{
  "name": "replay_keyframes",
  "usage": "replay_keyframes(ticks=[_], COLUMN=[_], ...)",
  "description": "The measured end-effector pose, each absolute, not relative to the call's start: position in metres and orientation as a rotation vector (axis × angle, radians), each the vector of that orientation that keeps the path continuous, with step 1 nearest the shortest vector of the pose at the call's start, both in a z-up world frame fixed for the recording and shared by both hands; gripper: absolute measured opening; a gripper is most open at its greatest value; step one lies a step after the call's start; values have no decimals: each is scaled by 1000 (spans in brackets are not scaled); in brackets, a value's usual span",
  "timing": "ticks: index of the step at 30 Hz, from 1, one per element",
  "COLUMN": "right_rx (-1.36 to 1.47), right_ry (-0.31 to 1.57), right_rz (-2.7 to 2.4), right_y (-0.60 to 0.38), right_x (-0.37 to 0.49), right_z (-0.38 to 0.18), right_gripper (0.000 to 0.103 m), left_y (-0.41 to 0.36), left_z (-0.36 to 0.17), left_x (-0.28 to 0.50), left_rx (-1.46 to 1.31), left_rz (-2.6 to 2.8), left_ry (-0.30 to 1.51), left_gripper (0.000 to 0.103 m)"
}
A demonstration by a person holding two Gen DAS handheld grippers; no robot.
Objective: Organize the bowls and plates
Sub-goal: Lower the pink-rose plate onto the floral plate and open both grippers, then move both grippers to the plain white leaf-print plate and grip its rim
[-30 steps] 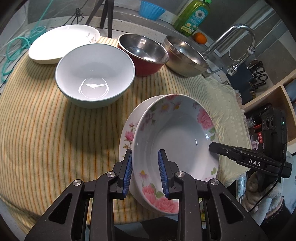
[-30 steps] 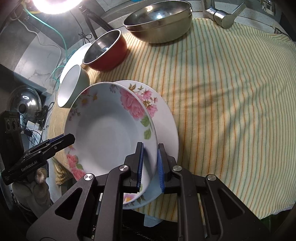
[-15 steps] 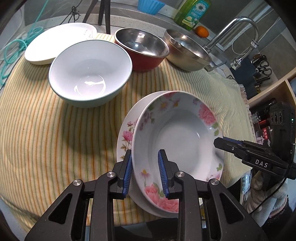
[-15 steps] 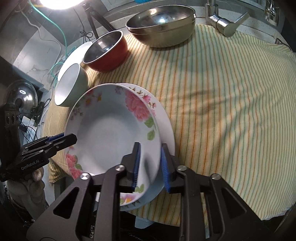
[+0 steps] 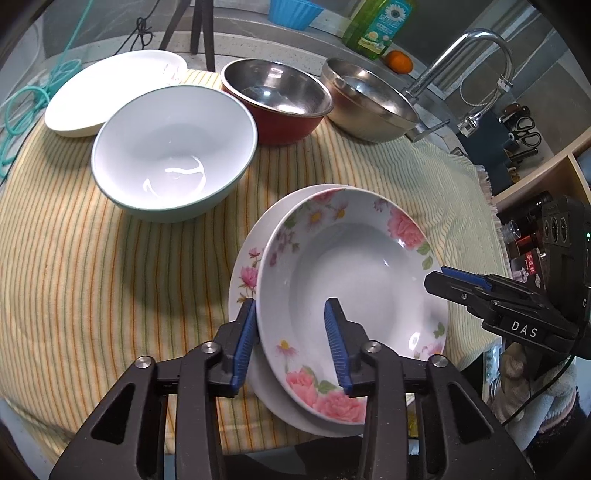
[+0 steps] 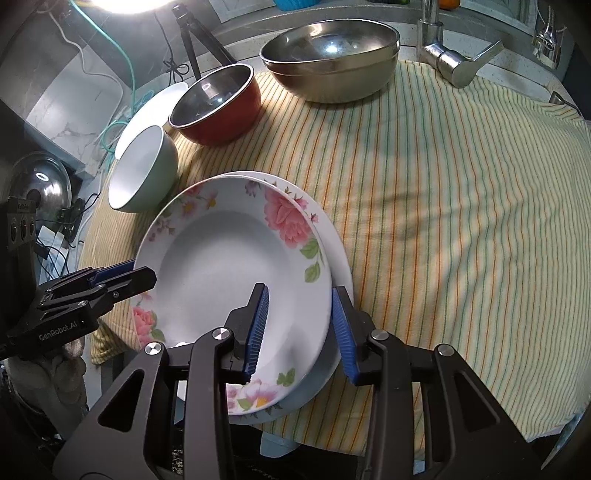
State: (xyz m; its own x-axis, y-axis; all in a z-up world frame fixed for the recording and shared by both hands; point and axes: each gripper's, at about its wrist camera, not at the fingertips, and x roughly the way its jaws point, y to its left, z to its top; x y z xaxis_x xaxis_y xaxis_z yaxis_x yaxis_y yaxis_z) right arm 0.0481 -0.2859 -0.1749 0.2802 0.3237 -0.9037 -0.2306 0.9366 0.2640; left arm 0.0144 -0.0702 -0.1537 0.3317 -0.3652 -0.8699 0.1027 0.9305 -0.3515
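Striped counter cloth (image 5: 92, 277): floral bowl (image 5: 354, 280) nested on floral plate (image 5: 251, 266); left gripper (image 5: 291, 336), right gripper (image 6: 299, 328) both spread around bowl rim; other bowls beyond it unsorted.

Both views are showing strong fisheye bending, with black vignetting curving into the corners. A bright lamp (image 6: 127, 3) is blowing out to white at the top left of the right wrist view, ahead of the right gripper (image 6: 301, 328). Glare is glinting off the steel bowl (image 6: 332, 59). Soft shadows are falling across the striped cloth (image 6: 461, 221). Focus is holding sharp centrally.
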Motion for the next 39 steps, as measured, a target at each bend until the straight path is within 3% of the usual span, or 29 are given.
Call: replay_keyframes(ticks=[6, 8, 12, 14, 18, 39], right_rx=[75, 78, 95, 99, 106, 126], right_ry=[1213, 1203, 1185, 1170, 1142, 1034], right_rz=[371, 363, 364, 367, 381, 591], right_y=[-283, -284, -284, -282, -274, -164], right_x=[47, 46, 46, 46, 46, 84], right_z=[-171, -168, -160, -155, -145, -88], right_gripper=[49, 59, 62, 72, 73, 73], left_y=[-69, -67, -61, -57, -45, 81], left_z=[-153, -150, -144, -141, -136, -114], left_x=[14, 13, 12, 11, 8, 14], left_rx=[-253, -255, -258, -262, -277, -412], left_rz=[-312, -314, -317, -317, -307, -134], left_ry=[1192, 1182, 1161, 1149, 1133, 1030], left_gripper=[37, 37, 37, 38, 45, 45])
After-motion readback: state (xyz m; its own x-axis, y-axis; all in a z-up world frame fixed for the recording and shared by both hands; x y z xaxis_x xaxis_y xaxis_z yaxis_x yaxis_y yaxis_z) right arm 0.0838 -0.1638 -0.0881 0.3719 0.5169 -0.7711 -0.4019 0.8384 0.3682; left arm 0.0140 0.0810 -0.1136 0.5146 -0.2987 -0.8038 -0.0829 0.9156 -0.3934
